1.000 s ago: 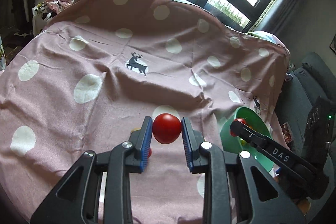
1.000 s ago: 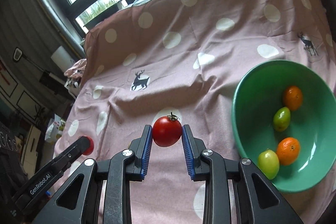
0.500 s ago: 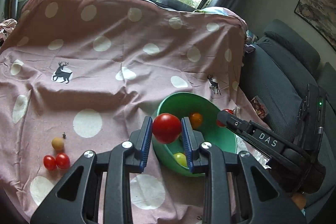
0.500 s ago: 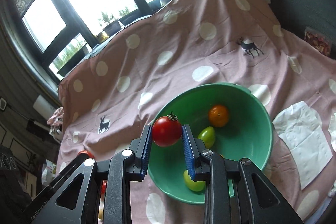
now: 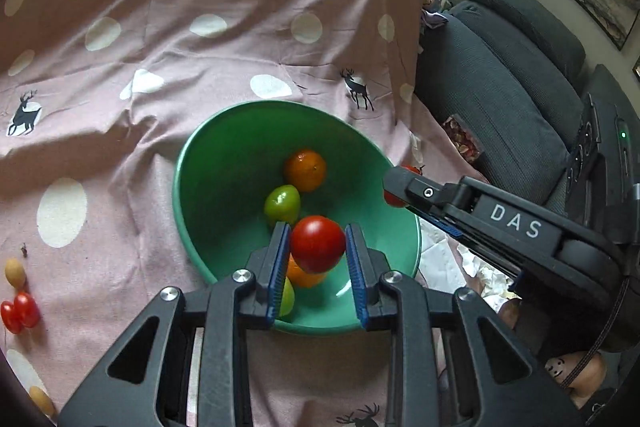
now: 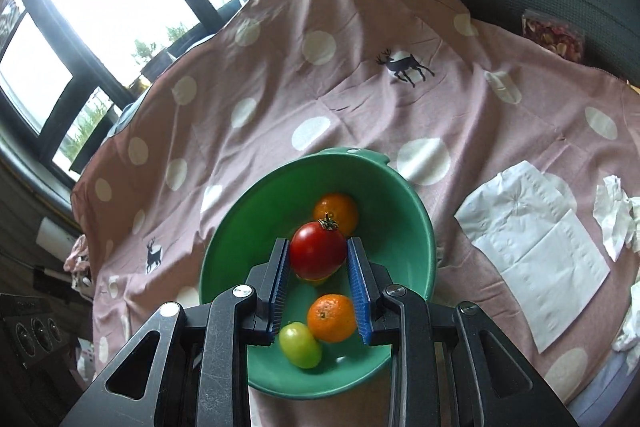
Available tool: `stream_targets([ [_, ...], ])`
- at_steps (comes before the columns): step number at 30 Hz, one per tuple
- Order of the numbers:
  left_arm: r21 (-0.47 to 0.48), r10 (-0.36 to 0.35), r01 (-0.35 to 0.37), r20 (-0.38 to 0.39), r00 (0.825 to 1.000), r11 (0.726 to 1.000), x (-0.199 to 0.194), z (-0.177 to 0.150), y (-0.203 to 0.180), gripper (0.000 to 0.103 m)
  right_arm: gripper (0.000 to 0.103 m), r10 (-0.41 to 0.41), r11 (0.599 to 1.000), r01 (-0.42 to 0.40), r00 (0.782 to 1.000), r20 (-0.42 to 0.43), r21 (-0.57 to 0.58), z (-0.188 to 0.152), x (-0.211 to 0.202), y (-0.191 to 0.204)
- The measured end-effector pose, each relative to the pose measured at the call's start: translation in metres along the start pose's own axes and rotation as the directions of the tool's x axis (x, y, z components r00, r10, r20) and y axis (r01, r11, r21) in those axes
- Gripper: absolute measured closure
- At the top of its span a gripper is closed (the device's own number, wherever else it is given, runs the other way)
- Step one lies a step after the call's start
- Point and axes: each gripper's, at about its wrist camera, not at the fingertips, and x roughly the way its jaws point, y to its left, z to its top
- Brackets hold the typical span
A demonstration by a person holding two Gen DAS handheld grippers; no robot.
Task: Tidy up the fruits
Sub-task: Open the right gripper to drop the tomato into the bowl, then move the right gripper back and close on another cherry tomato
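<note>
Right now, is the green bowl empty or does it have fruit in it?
It has fruit in it. The green bowl holds two oranges and green fruits on its bottom, but it is far from full.

left tongs (image 5: 318,247): clamped, angled down | right tongs (image 6: 318,255): clamped, angled down

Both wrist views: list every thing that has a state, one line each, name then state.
Left gripper: shut on a red tomato, over the bowl.
Right gripper: shut on a stemmed red tomato, over the bowl.
Green round bowl: upright, holding two oranges and two green fruits.
Small red tomatoes: loose on the pink spotted cloth.
White paper napkin: unfolded, flat on the cloth.
</note>
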Motion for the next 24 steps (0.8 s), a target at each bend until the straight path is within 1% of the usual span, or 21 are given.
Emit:
stream_targets([
  [4,0.02,0.015,-0.014,-0.028,0.999,1.0,0.011,-0.002,-0.005,0.075,0.073,-0.01,1.0,0.01,1.0,-0.022,0.015,0.001,0.005,-0.004],
  [8,0.029,0.006,-0.005,-0.048,0.999,1.0,0.017,-0.002,-0.007,0.075,0.073,-0.045,0.999,0.046,0.998,-0.037,0.012,0.0,0.009,-0.005],
  [11,0.042,0.012,-0.011,-0.046,0.999,0.999,0.018,-0.004,-0.01,0.075,0.073,-0.052,0.998,0.053,0.997,-0.052,0.02,-0.001,0.012,-0.007],
  [13,0.055,0.007,-0.005,-0.031,0.999,0.998,0.015,-0.006,-0.011,0.075,0.073,-0.049,0.999,0.05,0.997,-0.061,0.013,0.0,0.012,-0.006],
  [14,0.064,0.003,-0.002,-0.024,1.0,0.998,0.013,-0.007,-0.011,0.074,0.071,-0.037,0.999,0.038,0.997,-0.068,0.01,-0.001,0.012,-0.005],
  [15,0.07,0.0,0.002,-0.017,1.0,0.998,0.01,-0.007,-0.011,0.072,0.064,-0.027,1.0,0.028,0.997,-0.075,0.01,-0.001,0.012,-0.004],
  [16,0.07,0.0,0.001,-0.011,1.0,0.998,0.007,-0.008,-0.011,0.068,0.053,-0.023,1.0,0.024,0.997,-0.073,0.012,-0.001,0.012,-0.003],
  [17,0.063,0.002,-0.002,-0.006,1.0,0.998,0.003,-0.008,-0.009,0.064,0.049,-0.025,1.0,0.026,0.998,-0.065,0.008,-0.001,0.011,-0.001],
  [18,0.056,0.007,-0.006,-0.002,1.0,0.998,0.0,-0.009,-0.007,0.064,0.047,-0.028,1.0,0.028,0.998,-0.056,0.002,-0.002,0.01,0.001],
  [21,0.043,0.034,-0.034,0.016,0.999,0.999,-0.017,-0.009,0.001,0.06,0.047,-0.024,1.0,0.023,0.999,-0.036,-0.009,-0.002,0.006,0.008],
  [24,0.011,0.086,-0.087,0.064,0.994,0.996,-0.043,-0.011,0.017,0.055,0.043,-0.03,0.999,0.03,0.999,-0.017,-0.022,-0.003,0.004,0.015],
])
